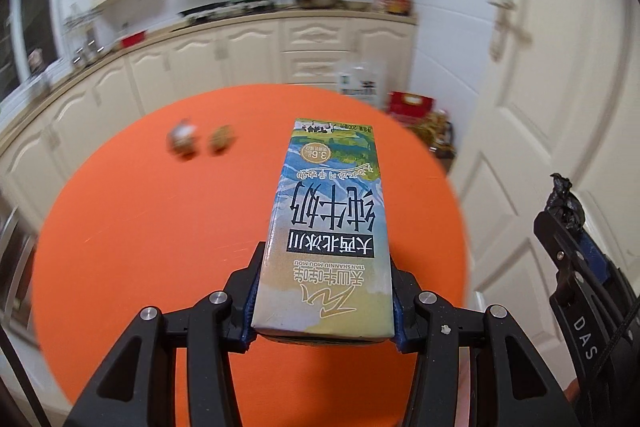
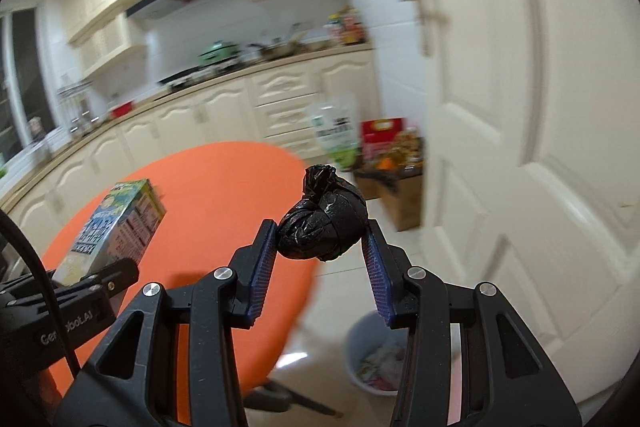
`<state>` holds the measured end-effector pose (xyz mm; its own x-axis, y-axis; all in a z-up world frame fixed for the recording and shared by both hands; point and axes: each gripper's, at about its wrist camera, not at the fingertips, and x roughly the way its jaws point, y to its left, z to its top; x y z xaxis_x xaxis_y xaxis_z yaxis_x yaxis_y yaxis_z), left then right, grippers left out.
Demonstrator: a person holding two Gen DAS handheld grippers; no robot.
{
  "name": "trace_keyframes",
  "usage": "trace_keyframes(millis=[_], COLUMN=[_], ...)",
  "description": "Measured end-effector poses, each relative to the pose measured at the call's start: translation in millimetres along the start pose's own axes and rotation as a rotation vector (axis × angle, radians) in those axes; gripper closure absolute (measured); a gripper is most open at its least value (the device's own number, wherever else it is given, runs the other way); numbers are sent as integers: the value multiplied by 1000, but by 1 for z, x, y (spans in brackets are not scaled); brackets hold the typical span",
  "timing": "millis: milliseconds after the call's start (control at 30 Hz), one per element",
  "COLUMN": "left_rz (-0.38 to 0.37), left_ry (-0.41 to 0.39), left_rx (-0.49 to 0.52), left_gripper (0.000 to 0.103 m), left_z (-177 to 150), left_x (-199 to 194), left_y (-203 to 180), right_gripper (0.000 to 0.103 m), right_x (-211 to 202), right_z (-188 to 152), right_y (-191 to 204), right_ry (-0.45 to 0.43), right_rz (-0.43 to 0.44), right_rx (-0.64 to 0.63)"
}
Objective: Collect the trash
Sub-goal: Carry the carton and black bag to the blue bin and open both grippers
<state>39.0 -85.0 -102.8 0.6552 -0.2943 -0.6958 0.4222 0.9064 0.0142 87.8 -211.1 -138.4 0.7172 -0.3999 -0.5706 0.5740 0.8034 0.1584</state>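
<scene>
Kitchen, mid-cleanup: milk carton clamped at its near end in the left gripper, lifted clear above the orange table and pointing away from the camera, printed face up. Black bag wad pinched between the pads of the right gripper, jaws at middling width, held past the table edge over the floor. Below and just right of it, a grey bin with paper scraps inside. Probably both light: carton likely empty, stiff along its edges but apt to buckle if squeezed across the flat faces, so a grip on the narrow sides near the base looks sound. Glossy wad likely soft and slippery, caught only at the pad tips, so liable to squirt out under a hard squeeze; a deeper bite on its middle would serve better. Two small blurred scraps left lying far across the table, kind unclear. Cabinets and a white door behind.
</scene>
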Motion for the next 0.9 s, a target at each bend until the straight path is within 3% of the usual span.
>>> trace_keyframes(millis=[200, 433, 600, 800, 900], left_rz=[-107, -170, -175, -222, -180], left_ry=[50, 123, 192, 307, 325], left_rx=[97, 187, 224, 189, 189], left_gripper=[58, 57, 56, 55, 55], left_z=[14, 37, 50, 76, 90], left_x=[26, 71, 103, 146, 161], left_y=[-48, -90, -101, -101, -97], right_gripper=[62, 62, 62, 62, 62], right_x=[-6, 5, 16, 29, 36], right_z=[6, 10, 7, 6, 7], right_y=[-49, -95, -120, -137, -138], right_ry=[-3, 38, 76, 102, 112], right_rz=[-127, -230, -259, -264, -251], right_rx=[42, 95, 139, 163, 166])
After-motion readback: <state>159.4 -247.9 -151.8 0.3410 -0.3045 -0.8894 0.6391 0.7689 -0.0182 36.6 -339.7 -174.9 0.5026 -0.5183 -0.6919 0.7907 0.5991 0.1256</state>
